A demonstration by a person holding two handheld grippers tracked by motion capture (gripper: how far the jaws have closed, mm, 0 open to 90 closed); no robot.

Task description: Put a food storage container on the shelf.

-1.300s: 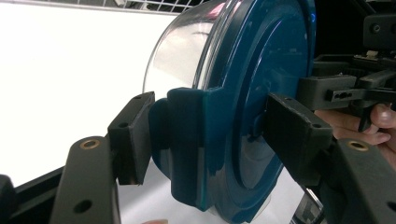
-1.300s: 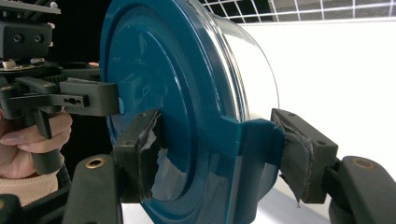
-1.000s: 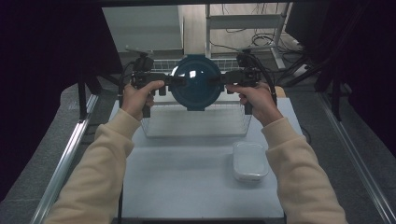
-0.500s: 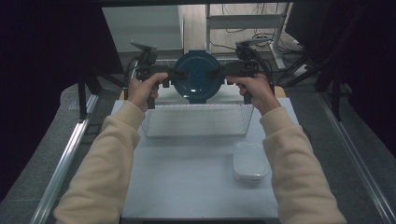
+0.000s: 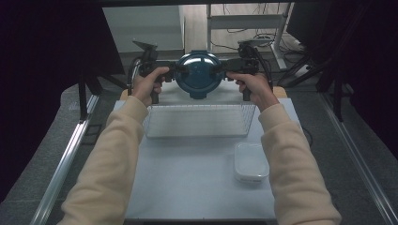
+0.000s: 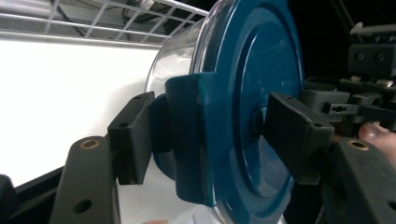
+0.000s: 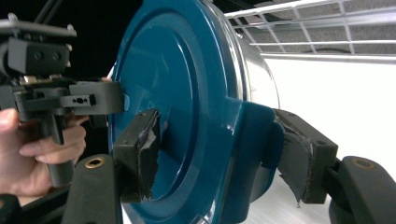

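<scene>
Two grippers, left gripper point(image 5: 172, 71) and right gripper point(image 5: 219, 70), each clamp a side latch of the blue-lidded glass container point(image 5: 199, 74), held level between them beyond the wire basket's point(image 5: 199, 123) far rim, equally near both hands.

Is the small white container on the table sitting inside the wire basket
No, the white container sits on the bare table, in front of the wire basket and apart from it.
</scene>
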